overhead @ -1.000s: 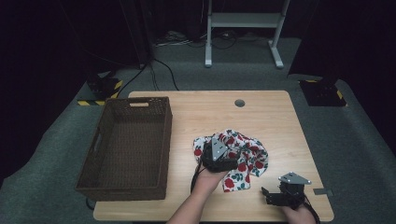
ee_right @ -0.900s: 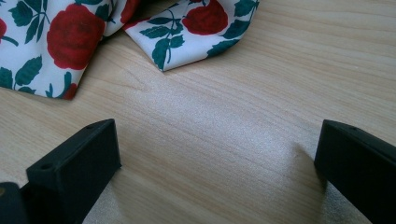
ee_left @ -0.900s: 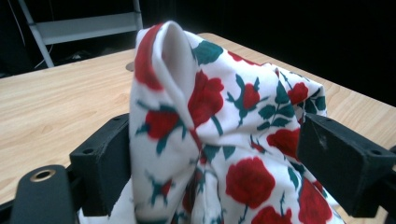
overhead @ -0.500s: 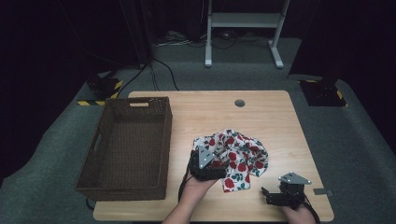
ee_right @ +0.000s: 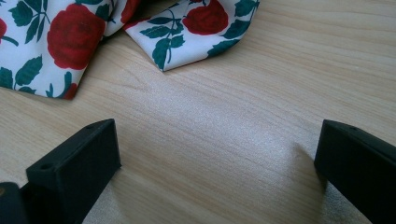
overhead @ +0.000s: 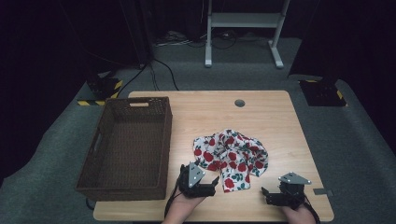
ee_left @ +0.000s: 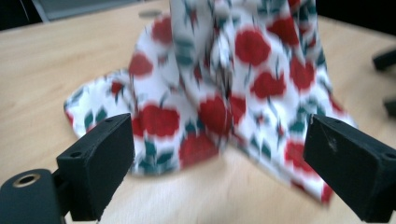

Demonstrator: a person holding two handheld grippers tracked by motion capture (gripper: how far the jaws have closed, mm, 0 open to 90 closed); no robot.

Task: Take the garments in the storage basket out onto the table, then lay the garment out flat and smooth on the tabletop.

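A white cloth printed with red roses and green leaves [overhead: 232, 156] lies crumpled in the middle of the wooden table [overhead: 210, 112]. My left gripper [overhead: 211, 183] sits near the front edge, just left of the cloth's near corner, open, with nothing between its jaws. Its own view has the cloth [ee_left: 224, 88] bunched up close ahead of the spread jaws. My right gripper [overhead: 265, 195] rests open at the front right, clear of the cloth. In the right gripper view the cloth's corner [ee_right: 187, 32] lies beyond the jaws on bare wood.
A dark woven basket [overhead: 126, 147] stands on the table's left side, with nothing in it. A round cable hole [overhead: 239, 103] is near the far edge. A small grey tag [overhead: 320, 191] lies at the front right corner.
My left gripper has pulled back from on top of the cloth toward the front edge and to the left, letting the cloth go. The right gripper has stayed put.
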